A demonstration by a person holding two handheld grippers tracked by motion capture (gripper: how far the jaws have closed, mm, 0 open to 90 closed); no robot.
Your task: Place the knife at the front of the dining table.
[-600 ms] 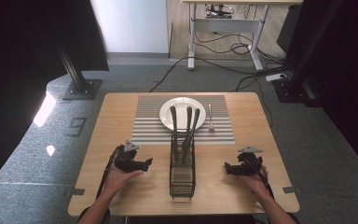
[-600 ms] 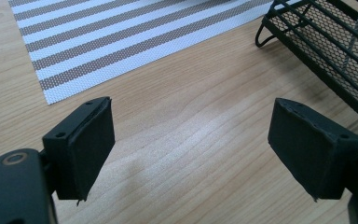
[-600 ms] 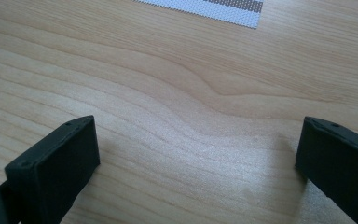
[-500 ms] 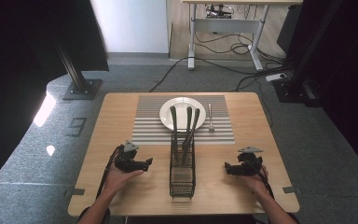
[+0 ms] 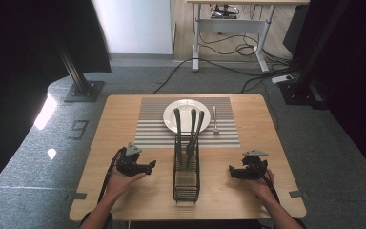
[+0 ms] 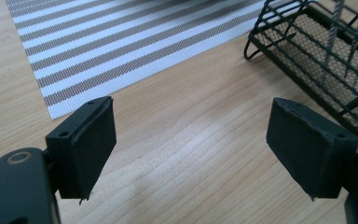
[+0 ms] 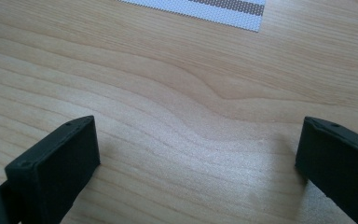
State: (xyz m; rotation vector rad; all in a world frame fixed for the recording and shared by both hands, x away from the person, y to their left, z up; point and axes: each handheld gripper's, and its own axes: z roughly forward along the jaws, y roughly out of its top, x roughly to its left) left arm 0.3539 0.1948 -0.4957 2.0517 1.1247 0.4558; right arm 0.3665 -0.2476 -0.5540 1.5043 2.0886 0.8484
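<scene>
A person's left hand (image 5: 116, 181) rests on the wooden counter (image 5: 100, 124) holding the left claw (image 5: 148, 166), its jaws spread wide apart over bare wood, with nothing between them. In the left gripper view the claw (image 6: 191, 140) faces a corner of the striped placemat (image 6: 121, 46) and the near end of the black wire rack (image 6: 317, 60). At centre stands that wire rack (image 5: 187, 174), with three dark utensils (image 5: 189, 129) propped upright in its far end, in front of a white plate (image 5: 187, 110) on the striped placemat (image 5: 147, 129). A fork (image 5: 215, 120) lies on the mat just right of the plate. Right of the rack, the right hand (image 5: 262, 186) holds the right claw (image 5: 232, 171) low over the counter, jaws likewise standing wide apart and empty over bare wood in the right gripper view (image 7: 198, 158).
</scene>
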